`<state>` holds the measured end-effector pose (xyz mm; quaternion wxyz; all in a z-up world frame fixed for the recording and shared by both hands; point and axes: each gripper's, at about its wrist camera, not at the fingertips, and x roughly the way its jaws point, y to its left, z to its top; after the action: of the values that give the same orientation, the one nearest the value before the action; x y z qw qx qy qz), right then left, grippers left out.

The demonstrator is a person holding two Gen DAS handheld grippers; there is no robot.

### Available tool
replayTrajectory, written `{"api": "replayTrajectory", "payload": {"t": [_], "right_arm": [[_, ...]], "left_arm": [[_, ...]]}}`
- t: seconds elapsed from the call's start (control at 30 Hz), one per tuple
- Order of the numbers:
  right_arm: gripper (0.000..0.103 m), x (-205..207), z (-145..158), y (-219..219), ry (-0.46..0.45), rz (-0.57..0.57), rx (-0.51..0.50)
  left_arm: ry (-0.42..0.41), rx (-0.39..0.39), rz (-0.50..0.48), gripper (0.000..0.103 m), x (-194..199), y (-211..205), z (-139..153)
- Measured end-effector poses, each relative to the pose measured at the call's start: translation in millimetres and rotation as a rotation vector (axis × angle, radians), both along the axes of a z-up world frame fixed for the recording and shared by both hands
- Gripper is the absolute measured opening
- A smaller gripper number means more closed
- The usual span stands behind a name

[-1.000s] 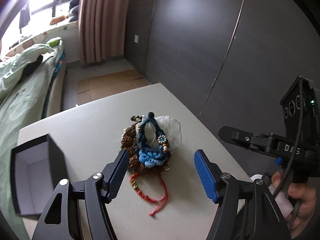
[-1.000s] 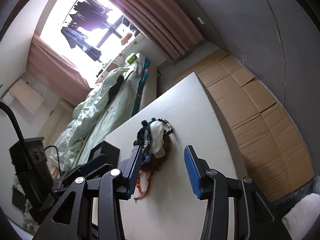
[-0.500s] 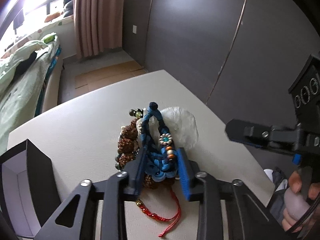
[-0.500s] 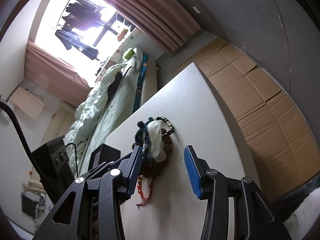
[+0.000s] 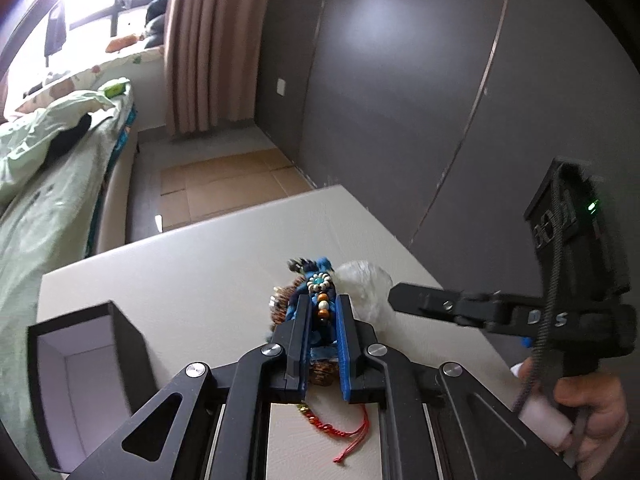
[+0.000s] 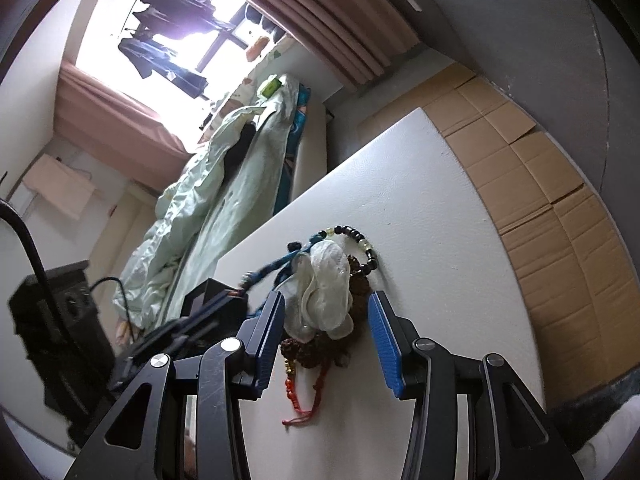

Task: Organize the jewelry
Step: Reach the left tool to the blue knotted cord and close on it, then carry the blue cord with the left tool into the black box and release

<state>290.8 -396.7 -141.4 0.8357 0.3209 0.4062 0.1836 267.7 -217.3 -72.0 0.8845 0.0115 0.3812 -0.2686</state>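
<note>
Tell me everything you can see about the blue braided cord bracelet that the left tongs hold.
The blue braided cord bracelet looks like woven textile cord in dark and light blue, with a round white-bead flower around a turquoise centre and orange and white beads below. It is clamped between the blue pads of the left tongs, rising at the front of the jewelry pile, with the brown seed-bead bracelet on its left. In the right wrist view its cord stretches taut from the pile toward the left tongs.

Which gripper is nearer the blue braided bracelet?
Left. The left gripper has its fingers shut on the blue braided bracelet. The right gripper is open beside it, straddling the white pouch on the pile.
</note>
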Motion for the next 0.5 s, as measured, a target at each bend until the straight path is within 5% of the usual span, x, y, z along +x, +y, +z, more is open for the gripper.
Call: {"api": "replayTrajectory", "payload": {"t": [0.17,0.23,0.5], "right_arm": [[0.039,12,1,9,0.001,0.026,-0.033],[0.005,17,-2,12,0.011,0.049,-0.032],[0.003,12,15,23,-0.085,0.111,0.000]], "left_arm": [[-0.026,-0.026,0.043,0.012,0,20,18],[-0.038,-0.032,0.058,0.012,-1,27,24],[-0.078,-0.044,0.127,0.012,-6,59,43]]}}
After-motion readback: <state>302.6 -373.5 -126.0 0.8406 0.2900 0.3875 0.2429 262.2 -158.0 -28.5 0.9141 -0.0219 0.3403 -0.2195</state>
